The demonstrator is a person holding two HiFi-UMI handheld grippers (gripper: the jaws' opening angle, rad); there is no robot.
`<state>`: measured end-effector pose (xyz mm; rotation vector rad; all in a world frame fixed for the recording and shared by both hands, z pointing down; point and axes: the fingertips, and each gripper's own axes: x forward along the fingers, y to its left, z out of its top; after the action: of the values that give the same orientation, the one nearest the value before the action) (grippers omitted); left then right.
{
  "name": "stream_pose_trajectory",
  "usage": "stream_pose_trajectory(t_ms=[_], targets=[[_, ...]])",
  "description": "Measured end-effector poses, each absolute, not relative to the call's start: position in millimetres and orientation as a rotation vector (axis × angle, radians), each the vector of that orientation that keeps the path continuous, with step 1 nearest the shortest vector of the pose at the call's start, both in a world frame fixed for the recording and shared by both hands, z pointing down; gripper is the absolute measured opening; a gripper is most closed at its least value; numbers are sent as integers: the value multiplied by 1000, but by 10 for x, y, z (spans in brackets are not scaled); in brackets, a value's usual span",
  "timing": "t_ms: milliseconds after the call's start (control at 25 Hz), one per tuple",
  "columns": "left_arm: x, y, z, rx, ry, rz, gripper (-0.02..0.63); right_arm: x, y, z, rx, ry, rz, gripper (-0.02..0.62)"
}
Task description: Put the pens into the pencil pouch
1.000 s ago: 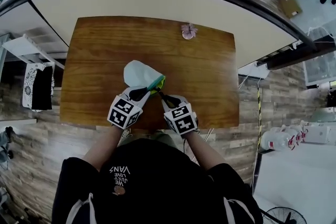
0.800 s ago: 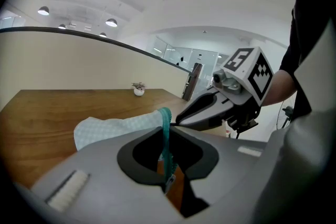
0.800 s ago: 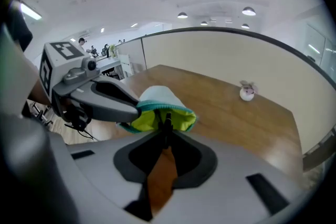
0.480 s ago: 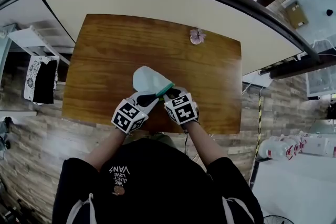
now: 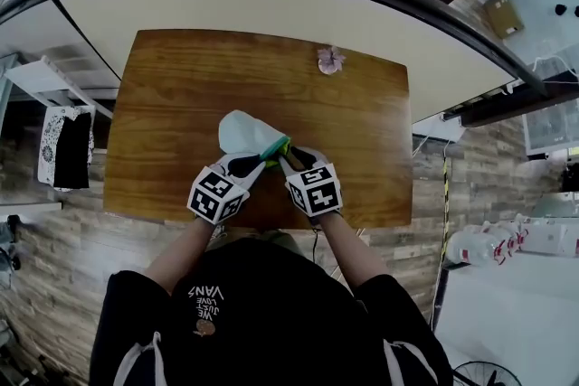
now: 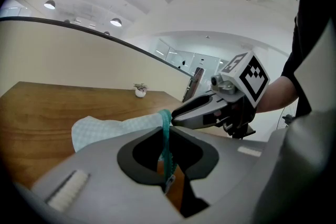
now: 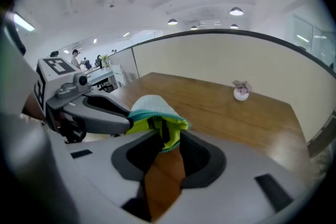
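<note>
Teal zip edge (image 6: 166, 131) of the mint pouch (image 5: 242, 131) is pinched in the nearly closed left gripper (image 6: 167, 165). The pouch lies near the table's (image 5: 181, 86) front edge. The right gripper (image 7: 165, 160) is spread, its jaws just been opening, with the yellow-green lining (image 7: 170, 131) loose between the tips. Best to hold the left pull steady and back the right out straight (pens not made out). Both grippers tilt down, tips close together at the mouth.
</note>
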<state>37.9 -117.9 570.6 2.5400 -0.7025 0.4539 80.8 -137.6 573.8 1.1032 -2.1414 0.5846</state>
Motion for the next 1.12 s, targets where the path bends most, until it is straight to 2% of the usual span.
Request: stream_pose_trajectory(t_ms=[440,800,880,960,1120], targets=[[273,-1570,6104,2524,-792,618,46,1251,-1047,5886,1271,-2049,736,86],[224,-1735,6358,2463,-874,743,49,1339,-809,5905,1335,-2028,834,86],[230,-1730,6377,2451,-876,746,67,1322,-800,5892,1339,-2033,838,86],[226,-1716,6387,2438,-879,742,113,1303,-809,5873,1345,-2039,835,86],[145,-1705,6299,2427,-915,705,141,1260,-869,5805,1370,-2049,813,86]])
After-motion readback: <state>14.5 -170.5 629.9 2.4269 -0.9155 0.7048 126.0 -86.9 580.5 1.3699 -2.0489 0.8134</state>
